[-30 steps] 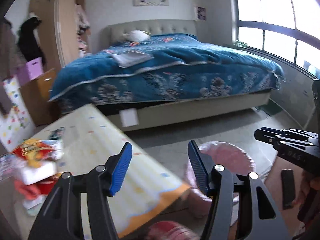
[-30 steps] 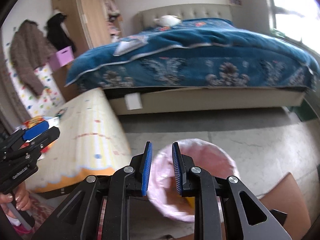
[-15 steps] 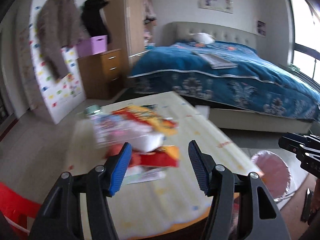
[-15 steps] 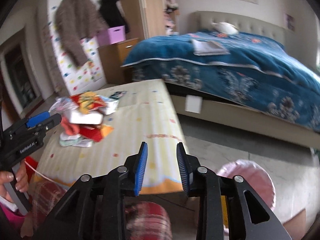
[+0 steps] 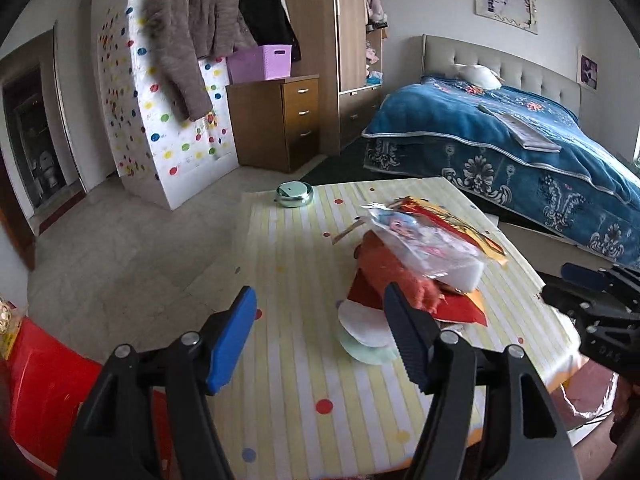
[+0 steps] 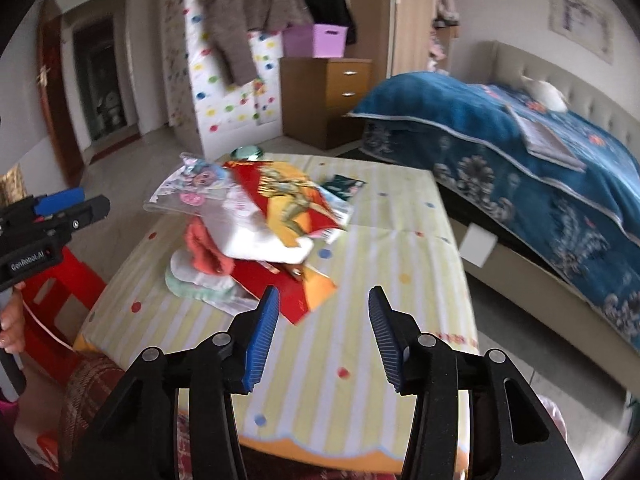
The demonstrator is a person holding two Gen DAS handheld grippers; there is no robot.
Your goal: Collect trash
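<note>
A heap of trash [image 5: 420, 264] lies on the striped yellow table [image 5: 296, 264]: a red and yellow wrapper [image 6: 288, 196], a clear printed bag [image 5: 412, 236], a white block, an orange rag [image 6: 204, 250], round pads and red paper. My left gripper [image 5: 320, 300] hangs over the table just left of the heap, its jaws opening with nothing between them. My right gripper [image 6: 323, 296] hovers over the table's near part, right of the heap, jaws opening and empty too. A pink-lined bin [image 5: 588, 392] shows below the table's right edge.
A round metal tin [image 5: 294, 194] sits at the table's far end, a dark packet [image 6: 344, 186] beside the heap. A red stool [image 5: 36, 380] stands at the left, a blue-covered bed [image 5: 520, 152] at the right, a wooden dresser [image 5: 276, 120] behind.
Both views have swung left, from the pink bin and bed to the table with the heap. The right jaws have spread from nearly shut; the left jaws widened a little.
</note>
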